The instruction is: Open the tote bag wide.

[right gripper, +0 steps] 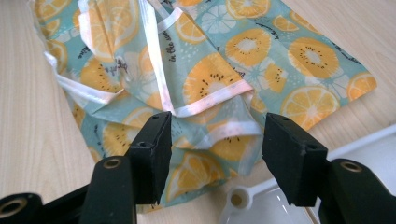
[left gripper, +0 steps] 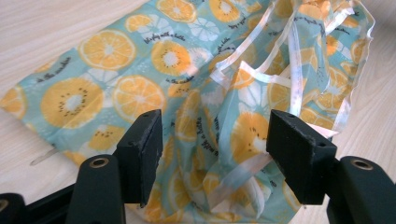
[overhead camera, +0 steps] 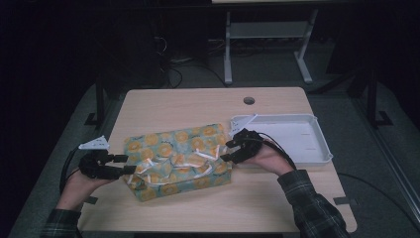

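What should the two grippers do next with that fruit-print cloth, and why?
Probably close again on fresh edges: the left gripper and right gripper stand open at either end of the cloth, which lies rumpled, its white-trimmed edges folded inward.

It looks like a lab or office: a plain wooden surface (overhead camera: pixel 208 106) with a cable hole (overhead camera: pixel 249 100), grey carpet (overhead camera: pixel 267 67), a metal desk frame (overhead camera: pixel 267 34) and floor cables (overhead camera: pixel 173 74) behind.

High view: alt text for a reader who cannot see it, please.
A crumpled teal cloth printed with orange slices lies on a light wooden table, an open black tool at each end: left tool, right tool. A white plastic tray sits beyond.
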`<state>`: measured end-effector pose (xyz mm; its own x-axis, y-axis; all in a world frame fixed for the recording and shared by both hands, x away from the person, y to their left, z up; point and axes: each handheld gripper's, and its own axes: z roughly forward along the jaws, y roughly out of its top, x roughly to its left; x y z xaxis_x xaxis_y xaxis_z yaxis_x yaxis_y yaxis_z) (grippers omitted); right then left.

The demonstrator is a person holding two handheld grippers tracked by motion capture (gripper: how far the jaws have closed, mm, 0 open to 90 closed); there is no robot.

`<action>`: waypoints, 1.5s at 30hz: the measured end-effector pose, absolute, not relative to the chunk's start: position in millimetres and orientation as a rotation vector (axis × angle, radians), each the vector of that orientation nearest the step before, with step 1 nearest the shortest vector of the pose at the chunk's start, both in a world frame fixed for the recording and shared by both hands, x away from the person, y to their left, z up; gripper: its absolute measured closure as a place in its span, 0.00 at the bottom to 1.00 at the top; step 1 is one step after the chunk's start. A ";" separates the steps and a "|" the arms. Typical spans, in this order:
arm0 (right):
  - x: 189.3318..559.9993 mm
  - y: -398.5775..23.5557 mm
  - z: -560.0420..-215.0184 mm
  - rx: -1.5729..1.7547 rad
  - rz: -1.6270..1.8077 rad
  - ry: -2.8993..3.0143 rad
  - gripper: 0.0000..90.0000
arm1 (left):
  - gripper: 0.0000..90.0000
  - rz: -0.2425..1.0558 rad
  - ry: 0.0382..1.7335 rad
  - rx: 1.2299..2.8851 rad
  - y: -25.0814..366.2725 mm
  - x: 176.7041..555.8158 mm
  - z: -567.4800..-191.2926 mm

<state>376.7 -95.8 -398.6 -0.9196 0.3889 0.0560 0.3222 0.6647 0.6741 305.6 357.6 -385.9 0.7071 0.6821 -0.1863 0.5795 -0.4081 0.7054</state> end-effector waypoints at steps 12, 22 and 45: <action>368.0 -109.9 -387.4 0.595 1.167 2.753 0.46 | 0.39 0.186 0.969 2.111 372.4 280.1 -382.8; 368.9 -96.3 -389.0 0.531 1.195 2.781 0.47 | 0.37 0.159 0.997 2.140 373.2 256.5 -403.4; 385.6 -18.4 -390.1 0.378 1.262 2.828 0.41 | 0.33 0.184 1.008 2.160 378.1 234.6 -428.4</action>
<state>385.6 -18.4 -390.1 -0.9703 0.2288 0.0783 0.2110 0.6431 0.7361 234.6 378.1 -428.4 0.6820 0.7121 -0.1668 0.6069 -0.4237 0.6724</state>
